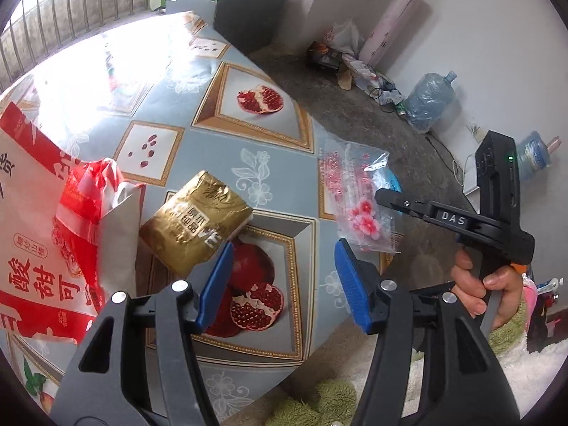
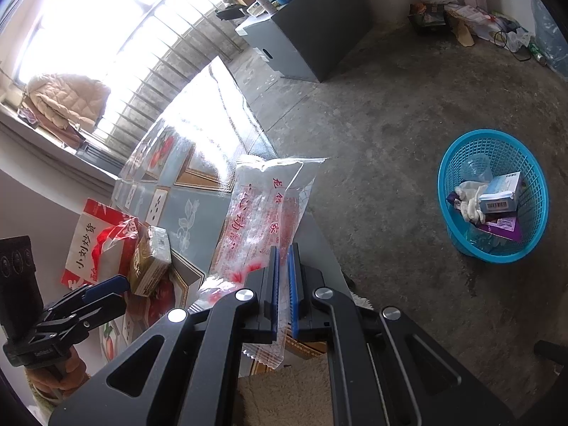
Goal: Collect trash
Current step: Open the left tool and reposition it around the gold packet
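Clear plastic wrapper (image 2: 262, 220) between right gripper (image 2: 283, 284) fingers

The worktop (image 1: 213, 149) cloth is grey-blue with gold-framed pomegranates. The pack (image 1: 193, 225) is gold, the bag (image 2: 262, 213) clear with red print. The basket (image 2: 532, 220) is turquoise.

Two black grabbers with blue fingertips, and fuzzy sleeves

The left gripper (image 1: 284, 284) has thick black arms with shiny round silver screws and flat blue pads (image 1: 216, 284) with tiny ridges. The right gripper (image 2: 283, 291) looks the same: black arms, silver screws, blue ridged pads. Seen from the left camera at 3 o'clock, it has a black handle, a small white "DAS" label (image 1: 453, 218), a little green light (image 1: 510, 158) and an orange bit. The right hand (image 1: 497, 294) wears a fluffy green cuff (image 1: 511, 323) on a soft white sleeve.
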Demonstrator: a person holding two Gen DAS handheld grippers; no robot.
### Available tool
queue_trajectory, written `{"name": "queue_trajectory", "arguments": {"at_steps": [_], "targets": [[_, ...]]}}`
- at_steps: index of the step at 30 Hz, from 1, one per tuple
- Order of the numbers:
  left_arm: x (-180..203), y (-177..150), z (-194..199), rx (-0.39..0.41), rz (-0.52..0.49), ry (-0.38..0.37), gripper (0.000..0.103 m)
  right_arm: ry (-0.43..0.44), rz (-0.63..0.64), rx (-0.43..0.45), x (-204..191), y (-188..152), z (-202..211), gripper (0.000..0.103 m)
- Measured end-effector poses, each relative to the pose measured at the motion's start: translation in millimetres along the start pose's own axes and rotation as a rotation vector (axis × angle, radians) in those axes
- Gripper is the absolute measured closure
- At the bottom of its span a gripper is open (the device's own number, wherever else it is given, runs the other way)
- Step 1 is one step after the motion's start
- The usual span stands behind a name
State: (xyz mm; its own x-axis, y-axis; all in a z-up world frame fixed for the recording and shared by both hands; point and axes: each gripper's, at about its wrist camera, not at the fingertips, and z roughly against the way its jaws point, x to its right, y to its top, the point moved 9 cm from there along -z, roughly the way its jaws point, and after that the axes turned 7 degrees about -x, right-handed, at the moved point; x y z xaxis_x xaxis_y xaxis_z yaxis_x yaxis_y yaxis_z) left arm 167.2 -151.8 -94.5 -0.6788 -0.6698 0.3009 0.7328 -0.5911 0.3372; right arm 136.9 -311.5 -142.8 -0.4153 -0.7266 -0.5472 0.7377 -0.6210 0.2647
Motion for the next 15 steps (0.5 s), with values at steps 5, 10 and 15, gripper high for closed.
{"name": "queue_trajectory", "arguments": {"at_steps": [5,10,15], "targets": [[-2.9,20.2,1.7,0.073,-0.067,0.146,0.048,0.005,-0.001,0.000,-1.1,0.0,0.7,0.098],[-19.5,33.8,-19.2,0.053,-0.105,0.313,0.048,0.015,-0.004,0.000,-0.7,0.0,0.9,0.098],[-23.6,25.5,-36.0,0.008,-0.066,0.274,0.048,0.023,-0.007,-0.001,0.8,1.0,1.1,0.098]]}}
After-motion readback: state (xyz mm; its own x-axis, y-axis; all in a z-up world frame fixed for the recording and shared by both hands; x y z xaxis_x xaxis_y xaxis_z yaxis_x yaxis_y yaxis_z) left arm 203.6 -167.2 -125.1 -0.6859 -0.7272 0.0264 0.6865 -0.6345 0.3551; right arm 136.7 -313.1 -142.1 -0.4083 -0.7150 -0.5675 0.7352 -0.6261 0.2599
